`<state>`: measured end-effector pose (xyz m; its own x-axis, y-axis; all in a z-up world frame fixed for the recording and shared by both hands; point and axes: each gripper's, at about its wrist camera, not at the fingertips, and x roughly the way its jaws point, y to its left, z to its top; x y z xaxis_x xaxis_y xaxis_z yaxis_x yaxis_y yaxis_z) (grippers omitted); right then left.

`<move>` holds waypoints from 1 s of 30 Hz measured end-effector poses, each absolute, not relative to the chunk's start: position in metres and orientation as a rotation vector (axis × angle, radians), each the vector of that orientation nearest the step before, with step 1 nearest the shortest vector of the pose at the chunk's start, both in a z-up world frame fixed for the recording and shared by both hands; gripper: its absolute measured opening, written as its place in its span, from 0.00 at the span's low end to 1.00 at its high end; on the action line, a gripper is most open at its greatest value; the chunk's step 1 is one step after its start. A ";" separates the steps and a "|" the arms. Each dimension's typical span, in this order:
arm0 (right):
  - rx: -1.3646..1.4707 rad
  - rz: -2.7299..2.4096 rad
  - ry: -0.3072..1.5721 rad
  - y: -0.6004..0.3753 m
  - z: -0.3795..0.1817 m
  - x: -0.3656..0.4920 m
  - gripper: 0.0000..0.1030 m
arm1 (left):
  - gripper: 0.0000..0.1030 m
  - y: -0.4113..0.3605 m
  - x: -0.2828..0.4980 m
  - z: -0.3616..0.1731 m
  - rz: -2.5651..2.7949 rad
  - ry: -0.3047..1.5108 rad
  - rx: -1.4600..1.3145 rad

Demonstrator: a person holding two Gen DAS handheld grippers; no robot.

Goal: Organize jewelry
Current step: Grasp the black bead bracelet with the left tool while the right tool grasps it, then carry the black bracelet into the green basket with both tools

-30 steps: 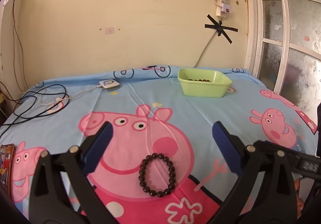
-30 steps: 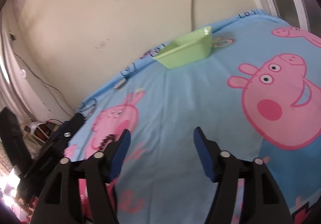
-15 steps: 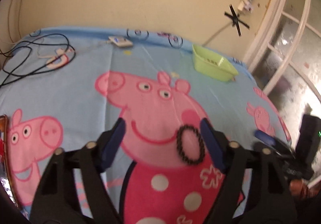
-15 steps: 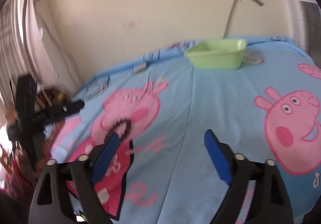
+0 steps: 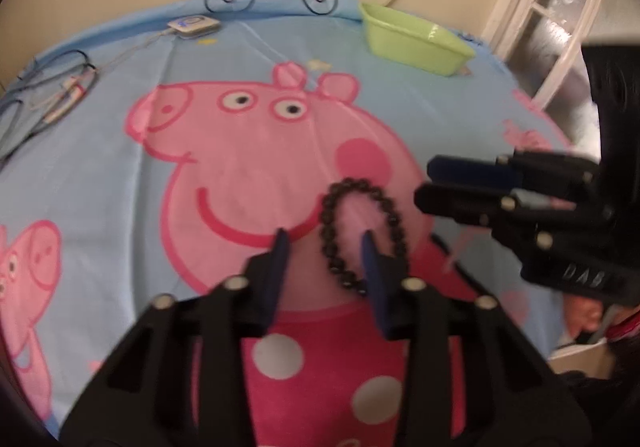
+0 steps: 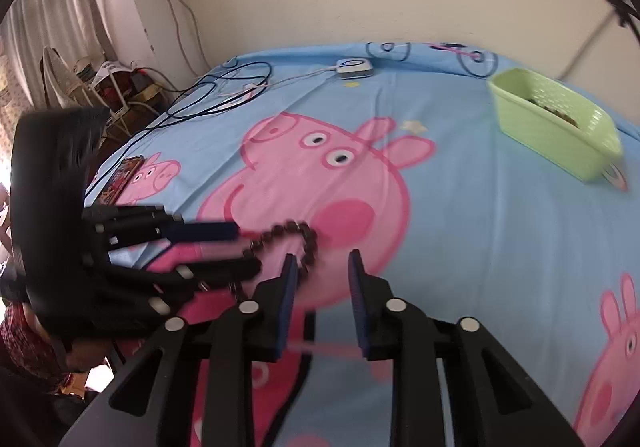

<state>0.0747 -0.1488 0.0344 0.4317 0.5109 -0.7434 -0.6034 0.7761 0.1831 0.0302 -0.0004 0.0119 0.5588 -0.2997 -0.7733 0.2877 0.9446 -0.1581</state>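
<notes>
A second ago the left gripper [image 5: 324,243] hangs wide open above the bed with the black bead bracelet [image 5: 362,231] lying ahead of it; now its jaws are closing, with the bracelet's left strand between them and one pad inside the loop. The bracelet's loop now looks longer and narrower. The right gripper [image 5: 424,181], then off at the bed's right side with jaws apart, now reaches in just beside the bracelet, and in the left wrist view its jaws lie close together.
</notes>
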 end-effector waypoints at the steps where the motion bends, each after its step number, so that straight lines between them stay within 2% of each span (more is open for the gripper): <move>1: -0.121 0.705 0.889 -0.146 0.034 0.077 0.00 | 0.19 0.001 0.030 0.012 -0.337 0.914 -0.012; 3: -0.144 0.729 0.915 -0.134 0.029 0.086 0.00 | 0.09 0.005 0.030 0.011 -0.345 0.921 -0.036; 8: -0.169 0.758 0.943 -0.123 0.014 0.093 0.00 | 0.08 0.010 0.033 0.013 -0.348 0.921 -0.066; 15: -0.017 0.749 0.860 -0.159 0.042 0.107 0.00 | 0.08 -0.003 0.069 0.051 -0.413 0.880 -0.118; 20: 0.076 0.684 0.753 -0.203 0.076 0.138 0.00 | 0.08 -0.041 0.116 0.091 -0.477 0.808 -0.091; 26: 0.158 0.551 0.653 -0.264 0.112 0.194 0.00 | 0.08 -0.111 0.207 0.132 -0.561 0.743 -0.091; 29: 0.180 0.443 0.617 -0.292 0.118 0.227 0.00 | 0.08 -0.147 0.246 0.136 -0.581 0.715 -0.090; 30: 0.183 0.405 0.606 -0.300 0.116 0.238 0.00 | 0.11 -0.158 0.258 0.132 -0.565 0.710 -0.071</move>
<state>0.2381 -0.2997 0.1165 0.7467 0.4205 -0.5154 -0.3147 0.9059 0.2832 0.2579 -0.1581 0.1324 0.6157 -0.5138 -0.5975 0.4666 0.8487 -0.2490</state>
